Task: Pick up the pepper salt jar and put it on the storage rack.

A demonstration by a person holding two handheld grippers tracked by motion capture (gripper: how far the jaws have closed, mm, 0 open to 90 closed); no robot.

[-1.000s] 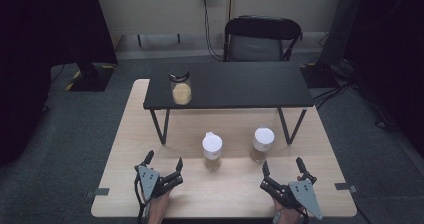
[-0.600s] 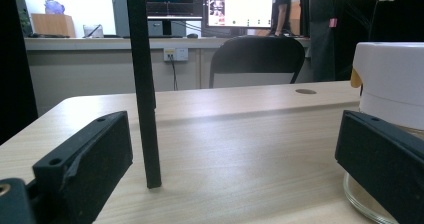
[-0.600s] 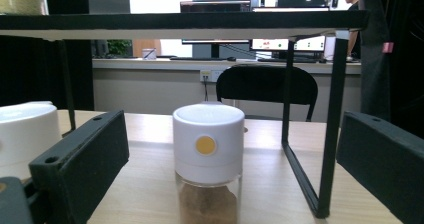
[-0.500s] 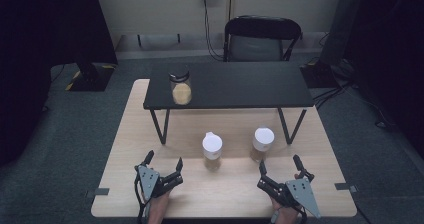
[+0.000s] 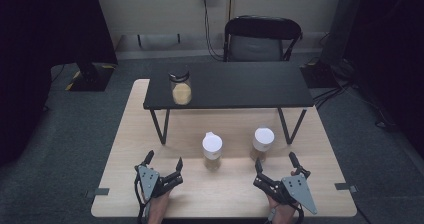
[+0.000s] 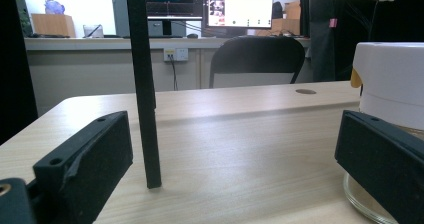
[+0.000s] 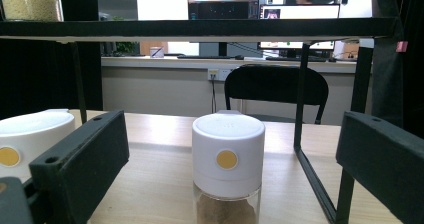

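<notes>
Now both tools rest near the front edge of the pale wooden desk (image 5: 150, 134), each with its jaws spread apart and clamped on nothing. The left gripper (image 5: 163, 170) lies toward the front left corner; the right gripper (image 5: 276, 166) lies toward the front right corner.

Just ahead of the right gripper stands a glass jar with a white cylindrical cap (image 5: 263, 143), brown contents showing through the glass; in the right gripper view it stands centred between the two jaws (image 7: 228, 168), well short of either. The cap bears a small round yellow-orange dot, with no writing that can be read. A second white-capped glass jar (image 5: 212, 151) stands to its left, near the middle of the desk, with the same dot on its cap (image 7: 10, 156).

A low black metal shelf (image 5: 235, 86) straddles the far half of the desk. At its left end stands a clear glass jar of yellowish grains (image 5: 180, 87).
</notes>
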